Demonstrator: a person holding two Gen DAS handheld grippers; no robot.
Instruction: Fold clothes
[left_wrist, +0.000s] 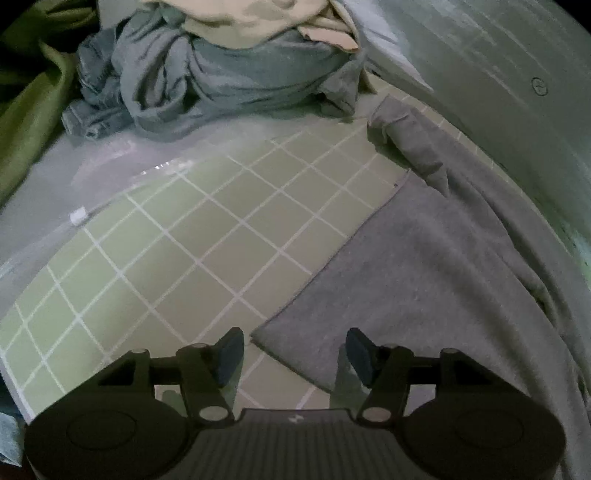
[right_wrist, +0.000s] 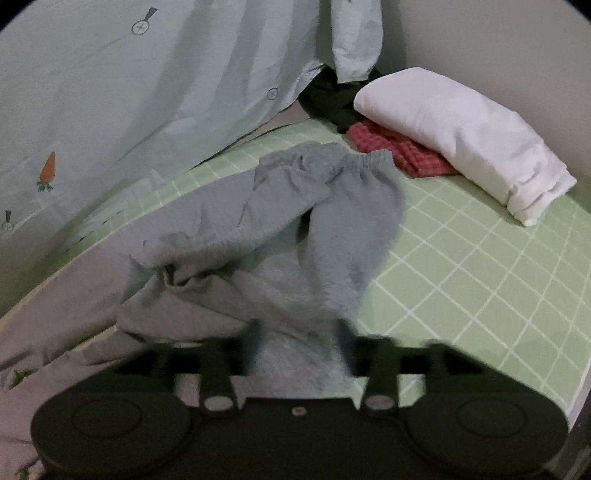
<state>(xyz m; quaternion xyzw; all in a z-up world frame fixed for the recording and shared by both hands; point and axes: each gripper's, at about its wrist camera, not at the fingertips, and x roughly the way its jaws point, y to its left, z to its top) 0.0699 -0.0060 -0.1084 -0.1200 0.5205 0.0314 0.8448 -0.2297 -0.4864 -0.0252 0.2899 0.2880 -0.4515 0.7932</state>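
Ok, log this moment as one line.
step: fold grey sweatpants | left gripper: open, over hem corner | right gripper: open, over fabric | folded white garment: set aside

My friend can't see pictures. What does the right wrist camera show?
Grey sweatpants lie rumpled on a green checked sheet, right ahead of the right gripper, whose jaws are open around the grey cloth. Behind sit a folded white garment and a red cloth.
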